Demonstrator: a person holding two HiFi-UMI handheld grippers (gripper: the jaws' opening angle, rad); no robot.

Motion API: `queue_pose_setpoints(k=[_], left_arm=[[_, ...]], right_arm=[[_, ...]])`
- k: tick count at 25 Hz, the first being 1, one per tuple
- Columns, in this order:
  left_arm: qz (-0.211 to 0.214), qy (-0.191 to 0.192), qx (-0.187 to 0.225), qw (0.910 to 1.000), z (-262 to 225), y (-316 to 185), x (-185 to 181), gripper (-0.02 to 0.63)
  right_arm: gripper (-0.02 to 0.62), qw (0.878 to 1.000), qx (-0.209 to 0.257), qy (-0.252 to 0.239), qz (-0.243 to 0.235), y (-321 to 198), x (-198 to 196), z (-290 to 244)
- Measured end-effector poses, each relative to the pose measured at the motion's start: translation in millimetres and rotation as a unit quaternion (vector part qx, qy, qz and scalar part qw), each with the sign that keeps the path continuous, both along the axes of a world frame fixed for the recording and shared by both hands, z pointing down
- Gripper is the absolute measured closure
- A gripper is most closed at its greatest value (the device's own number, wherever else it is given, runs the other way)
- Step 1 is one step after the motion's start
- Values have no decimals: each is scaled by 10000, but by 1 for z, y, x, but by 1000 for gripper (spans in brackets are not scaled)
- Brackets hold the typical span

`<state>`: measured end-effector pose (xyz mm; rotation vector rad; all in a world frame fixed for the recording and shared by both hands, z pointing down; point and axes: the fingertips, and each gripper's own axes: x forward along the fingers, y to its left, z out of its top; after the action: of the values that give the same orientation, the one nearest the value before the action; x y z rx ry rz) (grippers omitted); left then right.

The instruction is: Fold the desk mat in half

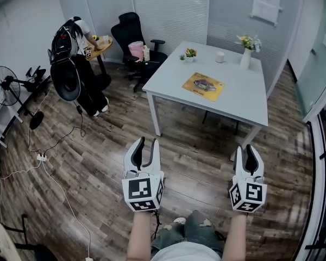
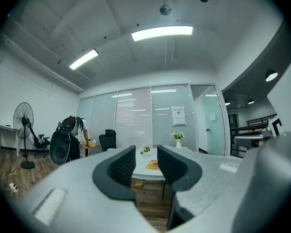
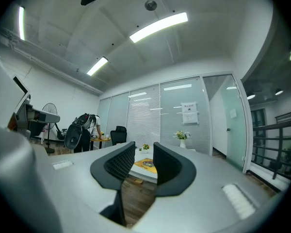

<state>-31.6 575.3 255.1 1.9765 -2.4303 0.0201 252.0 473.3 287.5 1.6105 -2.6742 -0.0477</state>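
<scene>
The yellow desk mat lies flat and unfolded on the white table, well ahead of me across the wooden floor. Both grippers are held level over the floor, far short of the table. My left gripper is open, with nothing between its fingers. My right gripper shows a narrower gap and is also empty. In the left gripper view the mat shows far off through the gap of the left gripper. The right gripper view likewise frames the mat between the right gripper's jaws.
On the table's far side stand a vase of flowers, a white cup and a small potted plant. A black office chair is at the table's left. A person bends over a round table. A fan and floor cables are at left.
</scene>
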Motion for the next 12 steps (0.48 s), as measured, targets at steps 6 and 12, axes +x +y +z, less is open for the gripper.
queue_pose_setpoints(k=[6,12], left_arm=[[-21,67,-29,10000,8,-25,-7,377],[-19,98,-115,9999,17,-61,-12,330]], right_arm=[[302,9998,-26,-46,-182,-19,-12,4],[278,9996,-97,51,-265,-52,-23,13]])
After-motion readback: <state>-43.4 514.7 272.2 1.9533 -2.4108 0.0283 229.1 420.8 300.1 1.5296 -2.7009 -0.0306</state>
